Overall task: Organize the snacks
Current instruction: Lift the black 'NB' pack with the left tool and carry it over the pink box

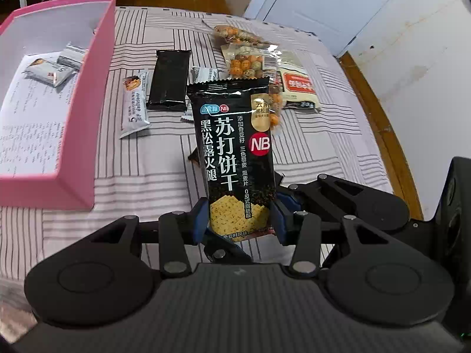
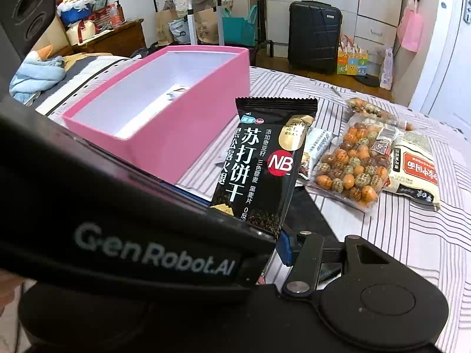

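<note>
The left claw (image 1: 240, 220) is clenched on the lower end of a black cracker packet (image 1: 235, 153), lifted upright above the striped bedsheet (image 1: 323, 153). The right claw (image 2: 282, 250) sits close beside the packet; whether it grips anything I cannot tell. Left of the packet stands the pink box (image 1: 88, 94) holding two small white snack packs. Behind the packet lie a second black packet (image 1: 169, 81), bags of coloured nuts (image 1: 250, 61) and a white pouch (image 1: 297, 88). Beyond the box, a black suitcase (image 2: 313, 35) stands on the wooden floor.

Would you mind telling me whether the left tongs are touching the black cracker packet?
Touching. The left wrist view shows the left tongs with both blue pads pressed against the lower edges of the black cracker packet, holding it upright.
</note>
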